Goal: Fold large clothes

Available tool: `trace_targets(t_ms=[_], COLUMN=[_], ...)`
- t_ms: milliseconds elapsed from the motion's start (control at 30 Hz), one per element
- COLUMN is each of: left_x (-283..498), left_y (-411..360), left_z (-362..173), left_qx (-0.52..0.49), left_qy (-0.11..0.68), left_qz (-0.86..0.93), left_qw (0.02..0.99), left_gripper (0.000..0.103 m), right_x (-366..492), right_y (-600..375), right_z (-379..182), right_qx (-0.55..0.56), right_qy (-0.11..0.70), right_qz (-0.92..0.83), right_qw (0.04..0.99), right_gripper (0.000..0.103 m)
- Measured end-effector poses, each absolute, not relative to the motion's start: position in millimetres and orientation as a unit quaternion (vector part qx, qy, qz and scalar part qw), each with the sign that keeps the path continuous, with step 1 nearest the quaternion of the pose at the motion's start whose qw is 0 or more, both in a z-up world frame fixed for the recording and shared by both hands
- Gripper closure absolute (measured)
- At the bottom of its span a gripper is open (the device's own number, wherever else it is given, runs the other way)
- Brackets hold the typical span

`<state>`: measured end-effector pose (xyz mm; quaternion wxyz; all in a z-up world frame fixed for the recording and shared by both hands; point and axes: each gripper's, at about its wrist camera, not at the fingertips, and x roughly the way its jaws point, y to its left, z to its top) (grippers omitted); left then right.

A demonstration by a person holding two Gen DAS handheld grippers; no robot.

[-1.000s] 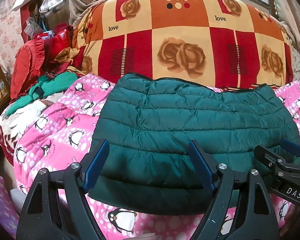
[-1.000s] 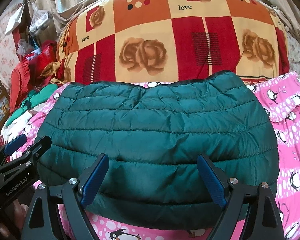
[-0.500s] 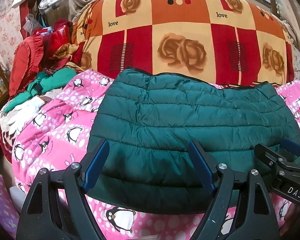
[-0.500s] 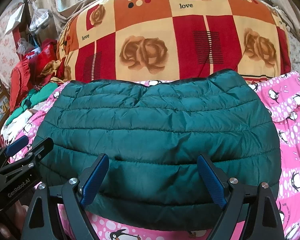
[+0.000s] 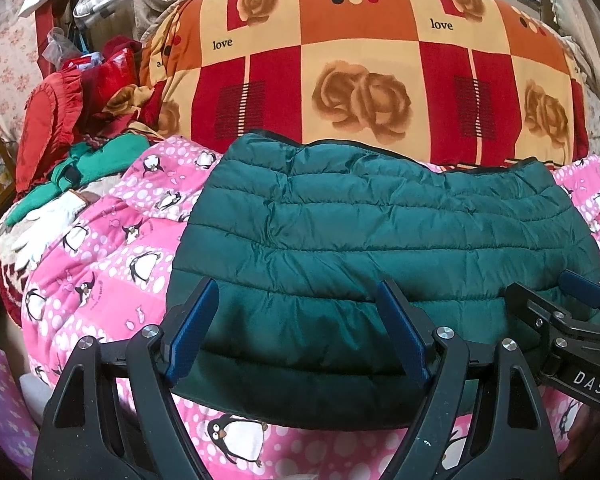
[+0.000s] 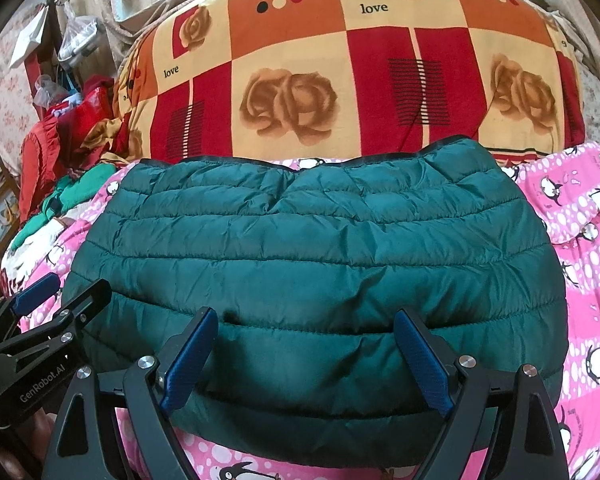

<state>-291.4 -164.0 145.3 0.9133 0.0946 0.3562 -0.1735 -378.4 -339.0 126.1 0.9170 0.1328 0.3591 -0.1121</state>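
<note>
I hold both grippers side by side, angled downward. The left gripper (image 5: 298, 334) has its jaws spread wide, blue pads (image 5: 190, 336) facing each other, nothing clamped between them. The right gripper (image 6: 304, 360) matches it: jaws wide apart, pads (image 6: 420, 364) bare, nothing gripped. In the left wrist view, the right gripper appears at the right edge. In the right wrist view, the left gripper appears at the left edge, with part of my hand (image 6: 40, 426) beneath it.
</note>
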Motion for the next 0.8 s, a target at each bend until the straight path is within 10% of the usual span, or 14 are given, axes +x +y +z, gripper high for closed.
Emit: trace_targets(t_ms=[800], left_x=[-283.6], left_y=[-162.2], left_z=[139.9], left_qx=[0.098], left_qy=[0.362], left_qz=[-0.184], left_qw=[0.908], left_gripper=[0.022], right_x=[-371.4], right_y=[-342.6], right_z=[120.1], right_qx=[0.135], right_qy=[0.364], right_qz=[-0.111], right_qw=[0.915], right_gripper=[0.015])
